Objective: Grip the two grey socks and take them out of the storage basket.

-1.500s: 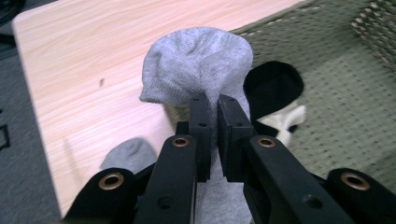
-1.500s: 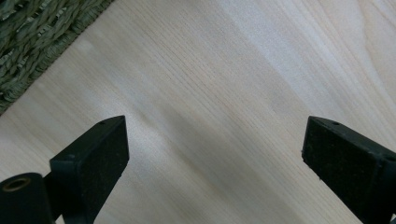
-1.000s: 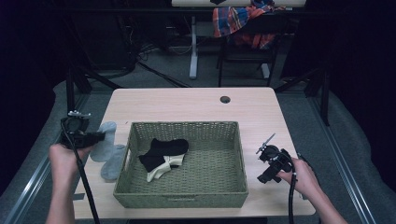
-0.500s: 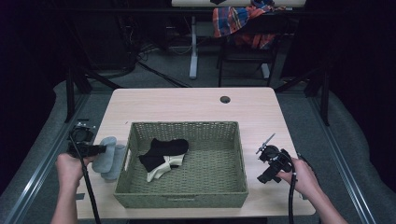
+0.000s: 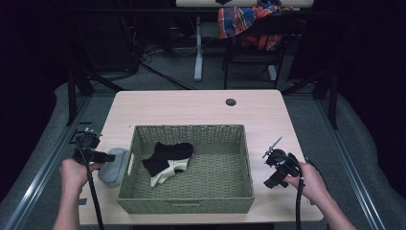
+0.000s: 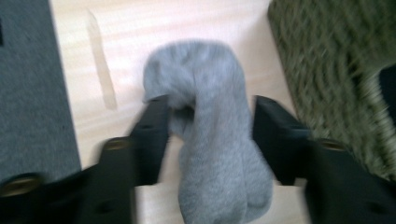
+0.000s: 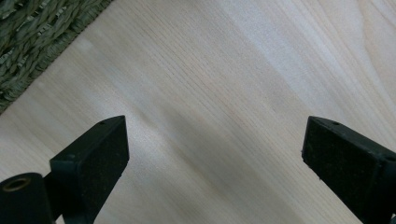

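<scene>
Grey sock (image 6: 212, 135) lies folded on the worktop (image 5: 191, 108), just beside the left wall of the woven basket (image 5: 186, 203), which already holds a black sock (image 5: 167, 154) and a pale one (image 5: 167, 171). The left gripper (image 6: 208, 130) stands low over it with its jaws parted on either side of the bundle; they have just been opening, and the sock sits between them, the left pad touching the fabric while the right one stands apart from it. The step in hand looks like releasing or re-seating the hold on this sock. To do it well, I would centre the jaws across the thick middle of the fold, so both layers are caught, and keep them clear of the basket's rim. The right gripper (image 7: 212, 154) hangs spread wide over bare wood at the basket's far side, holding nothing, and should keep out of the way.
</scene>
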A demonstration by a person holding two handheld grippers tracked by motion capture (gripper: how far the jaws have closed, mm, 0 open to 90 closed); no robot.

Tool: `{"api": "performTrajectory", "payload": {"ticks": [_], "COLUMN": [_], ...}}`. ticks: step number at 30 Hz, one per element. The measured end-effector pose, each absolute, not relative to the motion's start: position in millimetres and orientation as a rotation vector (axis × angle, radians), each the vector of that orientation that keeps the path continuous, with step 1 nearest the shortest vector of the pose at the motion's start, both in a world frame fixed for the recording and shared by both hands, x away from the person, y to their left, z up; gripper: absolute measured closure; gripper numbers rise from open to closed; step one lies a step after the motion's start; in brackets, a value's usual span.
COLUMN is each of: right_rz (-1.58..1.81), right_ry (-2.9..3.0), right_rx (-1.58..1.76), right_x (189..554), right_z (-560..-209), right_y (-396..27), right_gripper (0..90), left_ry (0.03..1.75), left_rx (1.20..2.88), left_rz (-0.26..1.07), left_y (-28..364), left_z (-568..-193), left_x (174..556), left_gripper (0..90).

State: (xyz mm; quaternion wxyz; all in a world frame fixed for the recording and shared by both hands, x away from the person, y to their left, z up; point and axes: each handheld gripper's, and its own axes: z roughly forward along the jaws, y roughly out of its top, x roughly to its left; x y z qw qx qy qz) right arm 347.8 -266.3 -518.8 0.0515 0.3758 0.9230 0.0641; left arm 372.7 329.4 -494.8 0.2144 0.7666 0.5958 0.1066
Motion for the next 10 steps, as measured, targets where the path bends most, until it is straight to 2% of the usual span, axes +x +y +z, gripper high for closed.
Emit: {"api": "performTrajectory", "payload": {"ticks": [2, 5, 10], "right_rz": [0.211, 0.212, 0.207], "right_ry": [2.792, 2.789, 2.789], "right_rx": [1.155, 1.157, 1.149], "right_x": [346.8, 346.5, 346.4], "right_z": [-519.5, -519.2, -519.0], "right_y": [-266.1, -266.4, -266.1], "right_gripper": [6.9, 6.9, 6.9], "left_ry": [1.661, 1.634, 1.626], "left_rx": [2.075, 2.031, 2.005], "left_rz": [0.365, 0.411, 0.459], "left_y": [329.5, 329.3, 326.1], "left_z": [-485.4, -472.0, -459.9], "left_x": [369.5, 364.9, 361.6], "left_gripper": [28.7, 16.0, 6.8]}}
